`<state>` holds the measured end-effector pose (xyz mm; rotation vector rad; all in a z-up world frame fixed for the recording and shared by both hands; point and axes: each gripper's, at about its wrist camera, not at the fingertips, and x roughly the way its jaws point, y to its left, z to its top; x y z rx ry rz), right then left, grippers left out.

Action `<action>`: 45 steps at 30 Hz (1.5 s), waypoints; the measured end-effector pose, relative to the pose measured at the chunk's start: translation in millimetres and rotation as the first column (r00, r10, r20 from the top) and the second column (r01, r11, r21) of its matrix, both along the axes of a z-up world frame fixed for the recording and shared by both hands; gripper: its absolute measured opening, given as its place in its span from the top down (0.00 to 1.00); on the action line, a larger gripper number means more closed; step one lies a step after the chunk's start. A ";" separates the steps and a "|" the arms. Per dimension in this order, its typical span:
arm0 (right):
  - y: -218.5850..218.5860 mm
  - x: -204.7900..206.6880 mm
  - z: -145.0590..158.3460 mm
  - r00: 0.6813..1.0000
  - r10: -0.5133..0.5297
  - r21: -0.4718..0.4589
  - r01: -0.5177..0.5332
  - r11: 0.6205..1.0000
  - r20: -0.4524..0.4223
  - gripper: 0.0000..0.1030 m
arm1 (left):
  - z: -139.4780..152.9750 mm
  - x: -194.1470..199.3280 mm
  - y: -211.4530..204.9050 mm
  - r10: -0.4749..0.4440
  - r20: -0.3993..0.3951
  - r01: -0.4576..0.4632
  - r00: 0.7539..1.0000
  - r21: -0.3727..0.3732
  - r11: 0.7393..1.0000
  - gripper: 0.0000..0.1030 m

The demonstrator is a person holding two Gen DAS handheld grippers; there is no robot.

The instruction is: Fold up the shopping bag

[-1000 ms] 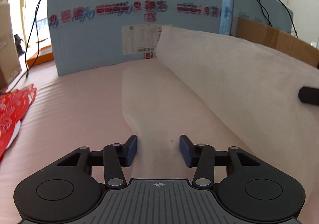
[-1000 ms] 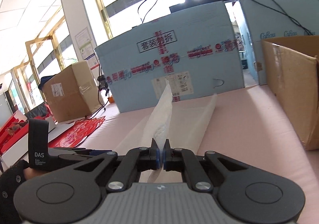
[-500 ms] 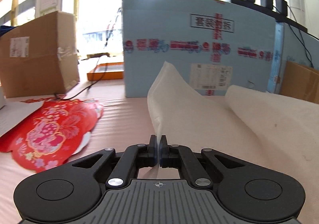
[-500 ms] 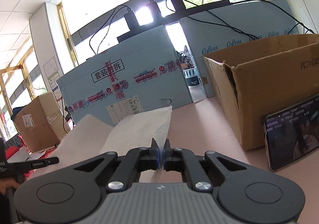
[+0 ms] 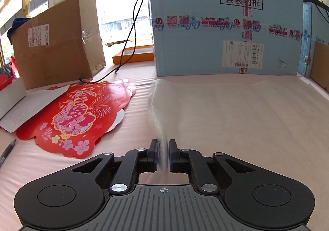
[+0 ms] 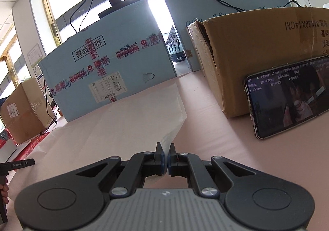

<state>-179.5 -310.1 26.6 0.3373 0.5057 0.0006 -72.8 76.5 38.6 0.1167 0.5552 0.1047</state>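
The white shopping bag (image 5: 236, 111) lies flat on the pink table (image 5: 123, 138), spread out to the right of my left gripper (image 5: 163, 148). That gripper is slightly open, and the bag's blurred left edge runs between its fingers. In the right wrist view the bag (image 6: 133, 124) tapers to a near corner at my right gripper (image 6: 166, 148), whose jaws are shut on that corner. The left gripper's handle (image 6: 18, 165) and a gloved hand show at the left edge of the right wrist view.
A big blue carton (image 5: 226, 25) stands just behind the bag. On the left are a brown box (image 5: 57, 39), red paper decorations (image 5: 76, 117), a pen (image 5: 7, 154) and a black cable (image 5: 131, 31). A phone (image 6: 287, 97) leans on an open cardboard box (image 6: 257, 50) at the right.
Both grippers came down and laid the raised bag flat on the table. My left gripper shut on the bag's edge, then opened a little. The right stayed shut.
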 end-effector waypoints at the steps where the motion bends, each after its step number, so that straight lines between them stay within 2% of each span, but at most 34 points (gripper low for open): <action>1: -0.6 -1.6 -0.8 1.000 -0.005 -0.003 0.005 1.000 -0.004 0.96 | 0.5 -0.8 -2.1 0.005 0.006 -0.005 1.000 0.013 1.000 0.43; 3: -2.3 -2.9 -1.6 1.000 -0.010 0.002 0.010 1.000 -0.017 0.96 | 3.1 -3.4 -8.1 0.018 0.029 -0.019 0.999 0.048 0.999 0.18; 6: -2.6 -4.6 -1.8 1.000 -0.007 0.004 0.007 1.000 -0.026 0.96 | 14.1 -10.1 -25.8 -0.007 0.095 -0.002 0.995 0.101 0.995 0.14; 10: -1.5 -3.2 -3.6 0.999 0.000 0.003 0.000 1.000 -0.040 0.96 | 8.0 -11.2 -55.5 -0.126 0.060 0.119 0.990 0.119 0.986 0.05; 15: -2.8 -1.0 -5.4 0.998 0.001 0.022 0.001 1.000 -0.061 0.92 | -3.2 -11.1 -92.5 -0.280 -0.003 0.278 0.960 0.126 0.952 0.05; 20: -2.7 -2.8 -5.2 0.998 0.006 0.027 -0.004 1.000 -0.069 0.91 | -14.3 -11.0 -129.6 -0.425 -0.067 0.430 0.903 0.123 0.894 0.05; 23: -2.5 -3.6 -5.1 0.998 0.008 0.028 -0.006 1.000 -0.070 0.89 | -15.8 -10.6 -131.3 -0.435 -0.072 0.441 0.897 0.115 0.890 0.04; 26: 2.2 -3.2 -3.9 0.998 0.023 0.012 -0.023 1.000 -0.064 0.76 | -16.5 -10.1 -129.9 -0.434 -0.073 0.440 0.898 0.105 0.892 0.03; 28: 6.2 -2.9 -3.0 0.997 0.044 0.001 -0.044 0.999 -0.057 0.60 | -17.0 -9.8 -129.0 -0.434 -0.073 0.439 0.898 0.099 0.893 0.02; 30: 11.8 -2.8 -1.5 0.995 0.078 -0.022 -0.079 0.997 -0.056 0.51 | -17.5 -9.5 -128.1 -0.433 -0.074 0.439 0.898 0.093 0.894 0.02; 31: 14.0 -2.6 -1.0 0.995 0.079 -0.035 -0.082 0.996 -0.059 0.51 | -17.8 -9.4 -127.6 -0.433 -0.074 0.438 0.898 0.090 0.894 0.02; 35: 18.9 -2.4 0.3 0.995 0.078 -0.069 -0.082 0.994 -0.065 0.53 | -18.8 -8.8 -125.8 -0.432 -0.075 0.437 0.899 0.078 0.896 0.02; 36: 18.5 -2.4 0.3 0.995 0.074 -0.068 -0.078 0.995 -0.065 0.56 | -18.8 -8.7 -125.6 -0.432 -0.075 0.437 0.899 0.076 0.896 0.02; 39: 13.5 -2.8 -0.2 0.997 0.051 -0.052 -0.054 0.997 -0.061 0.79 | -18.6 -8.5 -125.6 -0.432 -0.075 0.437 0.899 0.073 0.897 0.02; 42: 9.3 -3.8 -0.7 0.998 0.039 -0.051 -0.042 0.998 -0.049 0.90 | -18.3 -8.4 -125.2 -0.433 -0.075 0.438 0.898 0.077 0.896 0.02; 45: 5.7 -6.4 1.8 1.000 0.015 -0.075 -0.017 0.997 -0.017 0.95 | -18.2 -9.0 -126.4 -0.436 -0.072 0.441 0.897 0.090 0.893 0.02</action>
